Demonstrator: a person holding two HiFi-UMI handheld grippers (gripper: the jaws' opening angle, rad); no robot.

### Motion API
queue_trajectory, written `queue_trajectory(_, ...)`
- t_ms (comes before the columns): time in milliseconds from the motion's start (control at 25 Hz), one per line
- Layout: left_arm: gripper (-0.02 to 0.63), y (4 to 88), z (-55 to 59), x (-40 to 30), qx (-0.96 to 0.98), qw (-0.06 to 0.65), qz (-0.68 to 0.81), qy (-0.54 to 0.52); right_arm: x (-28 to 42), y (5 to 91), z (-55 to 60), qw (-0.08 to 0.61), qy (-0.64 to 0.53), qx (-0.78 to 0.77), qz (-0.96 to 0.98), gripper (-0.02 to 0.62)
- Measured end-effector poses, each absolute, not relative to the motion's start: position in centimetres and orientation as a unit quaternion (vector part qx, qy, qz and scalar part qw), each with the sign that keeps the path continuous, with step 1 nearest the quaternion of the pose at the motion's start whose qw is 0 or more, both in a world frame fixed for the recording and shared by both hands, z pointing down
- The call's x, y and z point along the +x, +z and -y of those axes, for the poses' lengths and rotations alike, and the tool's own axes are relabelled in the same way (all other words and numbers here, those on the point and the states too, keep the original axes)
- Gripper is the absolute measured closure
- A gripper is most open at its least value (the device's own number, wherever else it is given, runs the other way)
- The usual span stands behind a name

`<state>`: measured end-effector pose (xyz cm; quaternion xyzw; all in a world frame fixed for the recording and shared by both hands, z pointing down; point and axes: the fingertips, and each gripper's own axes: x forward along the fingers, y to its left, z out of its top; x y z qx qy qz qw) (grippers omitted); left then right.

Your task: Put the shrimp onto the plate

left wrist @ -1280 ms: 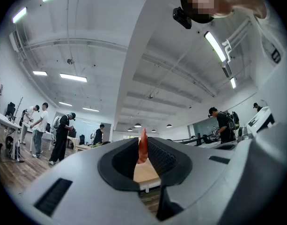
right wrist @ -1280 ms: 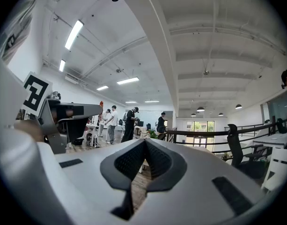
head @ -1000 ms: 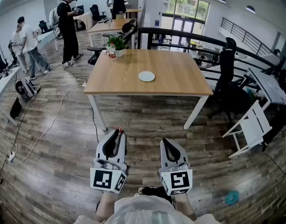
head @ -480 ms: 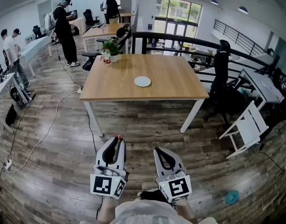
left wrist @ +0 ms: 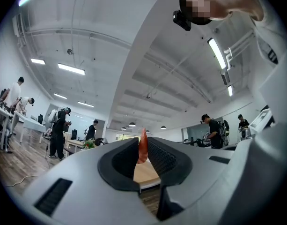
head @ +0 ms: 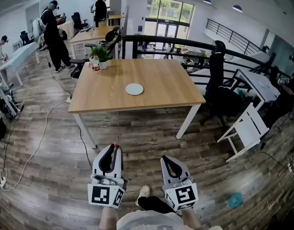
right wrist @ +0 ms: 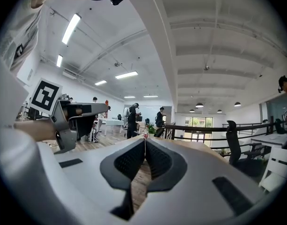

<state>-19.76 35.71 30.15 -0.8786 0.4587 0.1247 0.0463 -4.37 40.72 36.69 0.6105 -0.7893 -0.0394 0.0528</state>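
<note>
A small white plate (head: 134,88) lies near the middle of a wooden table (head: 166,90) ahead of me. My left gripper (head: 113,146) is held low over the floor, short of the table, shut on an orange-red shrimp (left wrist: 143,145) that sticks up between its jaws; a red tip of the shrimp (head: 115,144) shows in the head view. My right gripper (head: 165,159) hangs beside it at the same height, jaws closed with nothing between them. In the right gripper view my right gripper (right wrist: 144,150) points toward the table.
A potted plant (head: 100,55) and a bottle (head: 93,62) stand at the table's far left corner. A black chair (head: 217,75) and a folded white chair (head: 247,127) are to the right. A cable (head: 39,145) runs over the wood floor. Several people (head: 52,32) stand far left.
The table and plate have shifted left and nearer in the head view as I walk toward them. Both grippers have stayed low in front of me, the left still holding the shrimp.
</note>
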Motion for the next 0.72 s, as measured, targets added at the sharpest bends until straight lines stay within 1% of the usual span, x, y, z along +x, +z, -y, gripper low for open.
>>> queue_trajectory(120, 0.543, 30.6, -34.1, -19.3, -0.88, 0.036, -0.458, 0.121, -3.1, 37.6, -39.0, 0.063, -0.017, 0.624, 0.779, 0.575)
queue_trajectory(240, 0.543, 30.8, -32.6, -18.7, -0.882, 0.029, -0.454, 0.12, -1.8, 38.3, -36.5, 0.043, 0.009, 0.639, 0.768, 0.575)
queue_trajectory(360, 0.543, 31.0, -30.6, -17.1, -0.889, 0.012, -0.437, 0.132, -1.0, 38.7, -32.8, 0.029, 0.011, 0.636, 0.771, 0.575)
queue_trajectory(520, 0.543, 29.7, -25.1, -15.7, -0.884, 0.044, -0.448, 0.125, 0.2, 37.9, -25.9, 0.019, -0.002, 0.622, 0.783, 0.575)
queue_trajectory(720, 0.543, 27.1, -17.3, -14.8, -0.874, 0.035, -0.456, 0.162, 3.2, 36.2, -16.6, 0.0, 0.004, 0.617, 0.787, 0.575)
